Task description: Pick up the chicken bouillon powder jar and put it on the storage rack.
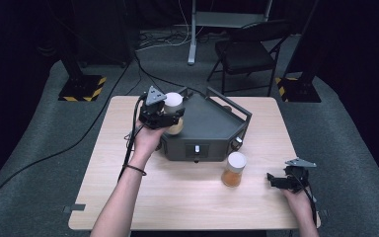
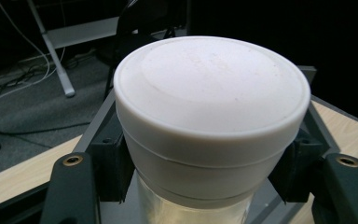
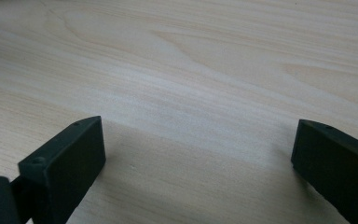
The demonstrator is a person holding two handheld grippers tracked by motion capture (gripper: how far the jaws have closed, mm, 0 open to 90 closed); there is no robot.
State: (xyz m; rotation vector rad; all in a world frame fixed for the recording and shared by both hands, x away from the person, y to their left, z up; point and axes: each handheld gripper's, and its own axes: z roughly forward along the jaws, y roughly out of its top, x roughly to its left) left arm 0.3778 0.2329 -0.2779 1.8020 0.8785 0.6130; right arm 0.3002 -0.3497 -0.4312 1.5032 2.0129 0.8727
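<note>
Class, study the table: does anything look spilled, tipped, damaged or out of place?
Nothing stands out. The left gripper holds a white-lidded jar upright over the dark tray. A second jar stands upright on the table, lid on. The right gripper rests open near it.

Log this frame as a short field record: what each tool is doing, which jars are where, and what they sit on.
left tool: shut on the held jar, white lid, over the dark tray's left edge
right tool: open, nothing between the jaws, low over the table at its right edge
second jar: upright on the table, white lid, amber contents, in front of the tray
dark tray: angular, mid-table, raised rail at the back
</note>
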